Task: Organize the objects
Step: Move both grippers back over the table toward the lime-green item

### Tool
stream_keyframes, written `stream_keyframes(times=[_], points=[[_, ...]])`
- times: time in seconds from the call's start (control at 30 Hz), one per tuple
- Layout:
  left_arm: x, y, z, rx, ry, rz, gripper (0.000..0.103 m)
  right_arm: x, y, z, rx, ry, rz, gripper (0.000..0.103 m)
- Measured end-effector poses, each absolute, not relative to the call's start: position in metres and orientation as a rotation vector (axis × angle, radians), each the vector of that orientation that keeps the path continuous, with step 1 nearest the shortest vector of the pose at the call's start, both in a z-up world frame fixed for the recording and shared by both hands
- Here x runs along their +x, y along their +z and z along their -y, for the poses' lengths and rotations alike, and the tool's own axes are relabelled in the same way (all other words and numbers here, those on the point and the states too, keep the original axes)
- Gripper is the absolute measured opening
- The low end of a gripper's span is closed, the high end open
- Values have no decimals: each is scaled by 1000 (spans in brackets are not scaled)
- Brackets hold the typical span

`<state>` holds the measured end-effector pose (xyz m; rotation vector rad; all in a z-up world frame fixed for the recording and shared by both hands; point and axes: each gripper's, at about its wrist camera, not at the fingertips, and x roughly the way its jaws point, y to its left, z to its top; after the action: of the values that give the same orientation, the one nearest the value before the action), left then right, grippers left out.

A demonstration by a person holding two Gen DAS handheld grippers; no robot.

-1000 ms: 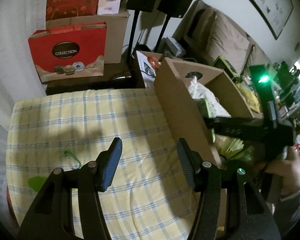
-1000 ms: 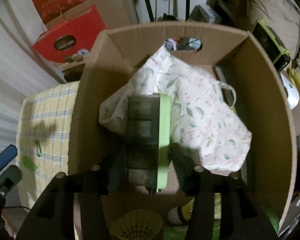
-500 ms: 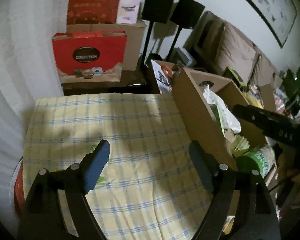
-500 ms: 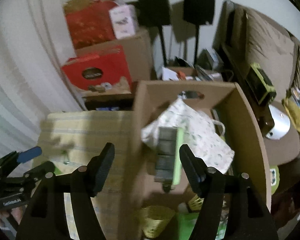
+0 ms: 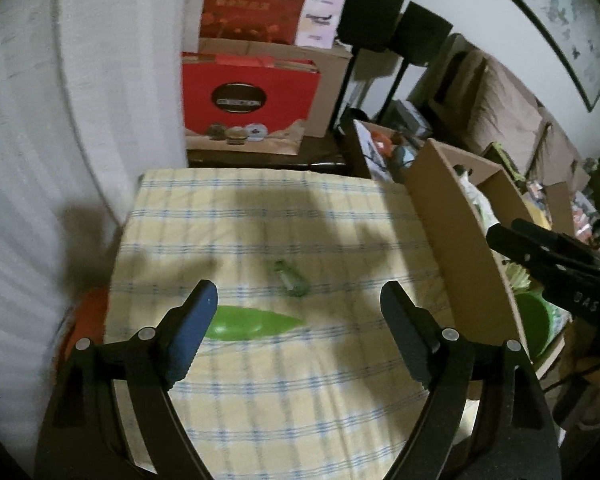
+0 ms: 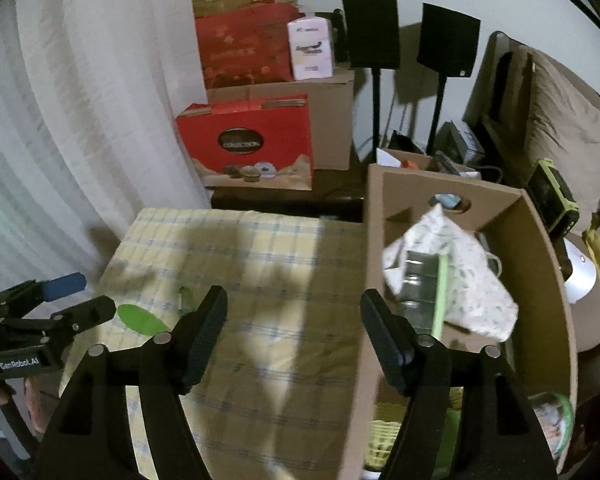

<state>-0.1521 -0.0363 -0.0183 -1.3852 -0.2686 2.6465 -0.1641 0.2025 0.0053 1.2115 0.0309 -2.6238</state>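
Cluttered living room: white curtain at left, red gift boxes stacked at the back, sofa at right. Yellow-and-blue checked cloth over the table (image 5: 284, 392), with an open brown cardboard box (image 6: 552, 280) standing against its right edge.

Left to organize on the cloth: flat bright-green leaf-shaped plastic piece (image 5: 256, 322) and, just beyond it, small translucent green clip-like item (image 5: 290, 278), too blurred to identify further. Already in the box: floral white fabric bag (image 6: 472, 280) under a grey-and-green slab-like object (image 6: 424, 292).

Probably light, thin and slick, that leaf piece; lying flat, so hard to pinch from above. Best taken by the pointed right end or slid toward the table edge first. Small clip likely rigid and easy to knock away.

Left hand-held gripper (image 5: 298, 330) poised above the leaf, jaws spread wide, empty, angled down. Right hand-held gripper (image 6: 294, 334) likewise released, holding nothing, hovering over the seam between cloth and box wall.
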Motion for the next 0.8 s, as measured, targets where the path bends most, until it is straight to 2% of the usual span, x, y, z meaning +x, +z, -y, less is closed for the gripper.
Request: stream_keyframes(times=[0.07,0.1,0.13,0.17,0.23,0.47,0.63,0.8], points=[[-148,-18,43,-1386,2657,276,85,-161,3,-194,1201,-2614,-26,79],[-147,-18,46,-1385,2662,280,89,-160,2,-190,1197,-2610,-29,80],[-145,-18,50,-1378,2667,289,98,-159,2,-186,1194,-2608,-38,81],[-143,-18,53,-1367,2673,303,101,-157,1,-182,1188,-2606,-49,82],[-141,-18,59,-1362,2679,322,101,-154,1,-175,1176,-2603,-65,86],[-138,-23,79,-1379,2704,349,102,-149,-2,-157,1167,-2584,-96,89],[-134,-29,92,-1386,2734,349,103,-148,-6,-146,1165,-2568,-102,101],[-132,-34,106,-1404,2762,362,103,-148,-11,-133,1167,-2548,-98,102]])
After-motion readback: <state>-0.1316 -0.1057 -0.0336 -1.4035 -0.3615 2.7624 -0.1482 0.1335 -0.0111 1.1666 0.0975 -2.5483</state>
